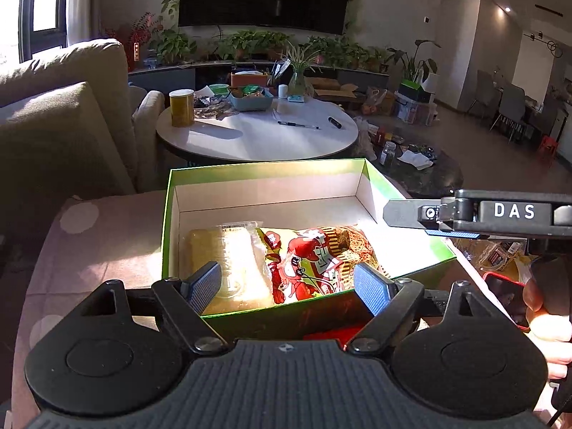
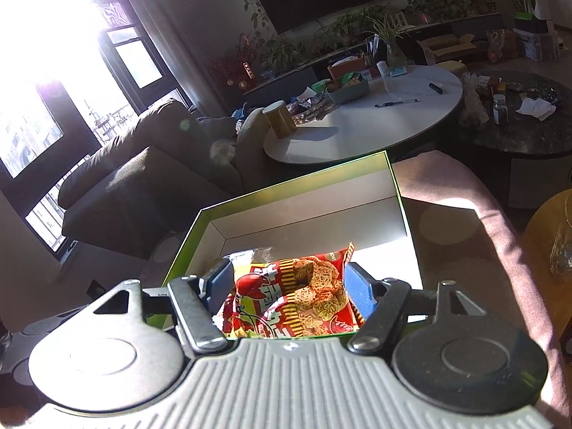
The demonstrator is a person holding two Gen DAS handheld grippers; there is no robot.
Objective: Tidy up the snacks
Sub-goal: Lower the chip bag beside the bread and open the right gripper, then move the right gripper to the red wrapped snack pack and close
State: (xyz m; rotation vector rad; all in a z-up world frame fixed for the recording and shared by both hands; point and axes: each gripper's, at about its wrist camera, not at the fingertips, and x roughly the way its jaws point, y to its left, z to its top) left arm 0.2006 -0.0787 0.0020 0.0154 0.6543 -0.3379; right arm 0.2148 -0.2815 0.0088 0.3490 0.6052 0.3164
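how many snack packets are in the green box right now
2: a clear packet at the near left of the green box, and a red noodle packet beside it on the right. Others may be hidden.

Both wrist views look down, close, into the same green box [image 1: 411, 214].

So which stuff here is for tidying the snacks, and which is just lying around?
For the job:
- open green cardboard box with white inside
- red noodle snack packet
- clear plastic-wrapped yellowish snack

Just lying about:
- yellow round tin with white lid
- black pen
- teal plastic basket
- round white table
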